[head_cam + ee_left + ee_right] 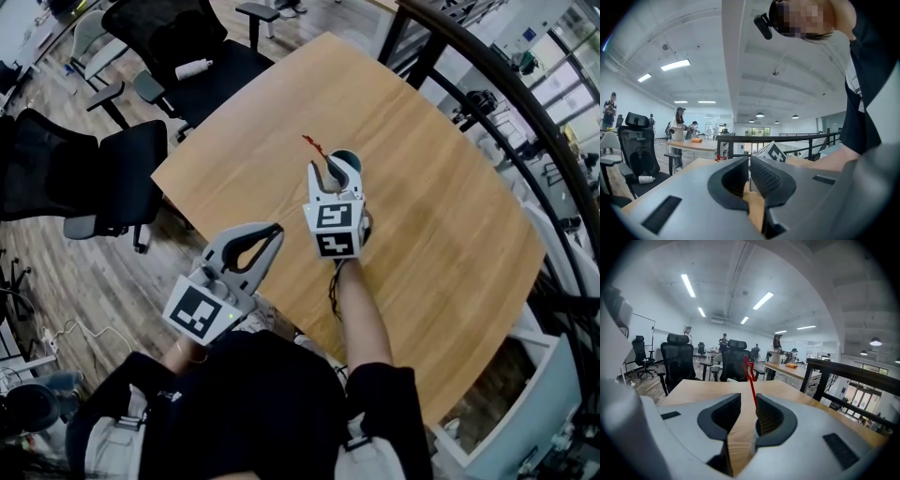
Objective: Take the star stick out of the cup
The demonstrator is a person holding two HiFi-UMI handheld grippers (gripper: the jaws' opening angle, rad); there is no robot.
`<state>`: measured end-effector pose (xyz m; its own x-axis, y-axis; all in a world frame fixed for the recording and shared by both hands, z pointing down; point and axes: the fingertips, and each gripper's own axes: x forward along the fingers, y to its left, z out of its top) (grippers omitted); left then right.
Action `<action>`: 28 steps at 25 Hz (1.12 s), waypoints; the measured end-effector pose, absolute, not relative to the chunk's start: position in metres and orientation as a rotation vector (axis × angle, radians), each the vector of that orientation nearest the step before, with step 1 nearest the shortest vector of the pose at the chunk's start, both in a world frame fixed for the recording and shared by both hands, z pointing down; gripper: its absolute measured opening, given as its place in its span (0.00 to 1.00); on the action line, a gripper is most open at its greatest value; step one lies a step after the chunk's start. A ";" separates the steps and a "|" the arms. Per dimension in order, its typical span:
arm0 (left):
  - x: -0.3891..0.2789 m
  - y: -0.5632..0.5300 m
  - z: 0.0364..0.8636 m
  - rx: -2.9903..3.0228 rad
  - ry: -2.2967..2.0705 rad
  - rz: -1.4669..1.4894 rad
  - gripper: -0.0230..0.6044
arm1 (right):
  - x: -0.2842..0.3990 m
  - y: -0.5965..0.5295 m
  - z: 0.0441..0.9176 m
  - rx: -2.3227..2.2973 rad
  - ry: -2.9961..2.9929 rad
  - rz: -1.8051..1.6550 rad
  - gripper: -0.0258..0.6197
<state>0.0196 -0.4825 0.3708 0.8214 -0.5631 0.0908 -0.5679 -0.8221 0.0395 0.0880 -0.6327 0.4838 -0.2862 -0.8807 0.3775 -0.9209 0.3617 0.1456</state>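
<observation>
A thin red star stick [312, 145] leans out of a small grey cup [349, 160] near the middle of the wooden table [441, 244]. My right gripper [334, 173] hovers right over the cup. In the right gripper view the star stick [751, 380] runs up between the jaws, close against the right one, and its star shows above them. There is a clear gap on its left, so my right gripper [748, 403] stands open around it. My left gripper [269, 234] is held back at the table's near-left edge. Its jaws are shut on nothing [749, 161].
Black office chairs [103, 178] stand off the table's left corner, and one [183, 42] carries a white bottle [192, 67]. A dark railing [511, 89] curves along the right side. People stand at far tables in both gripper views.
</observation>
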 end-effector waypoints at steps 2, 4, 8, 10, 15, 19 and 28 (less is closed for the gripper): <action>0.016 -0.484 0.372 2.932 -0.919 0.115 0.07 | 0.087 -0.638 0.486 1.569 -2.225 0.129 0.21; 0.013 -0.486 0.372 2.922 -0.930 0.120 0.07 | 0.087 -0.642 0.486 1.569 -2.214 0.119 0.21; 0.003 -0.493 0.371 2.905 -0.980 0.127 0.07 | 0.090 -0.649 0.487 1.575 -2.203 0.123 0.20; -0.001 -0.496 0.372 2.902 -0.998 0.130 0.07 | 0.090 -0.653 0.489 1.577 -2.198 0.122 0.19; -0.006 -0.499 0.374 2.903 -1.012 0.130 0.07 | 0.087 -0.658 0.490 1.592 -2.193 0.104 0.13; 0.000 -0.499 0.371 2.894 -1.027 0.131 0.07 | 0.095 -0.658 0.484 1.604 -2.198 0.107 0.09; 0.011 -0.494 0.363 2.905 -1.029 0.126 0.07 | 0.110 -0.650 0.461 1.649 -2.219 0.074 0.08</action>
<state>0.0114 -0.4935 0.3635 0.7743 -0.6255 0.0958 -0.6302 -0.7760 0.0269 0.1100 -0.6501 0.4613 -0.2444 -0.9134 0.3257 -0.9331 0.3128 0.1771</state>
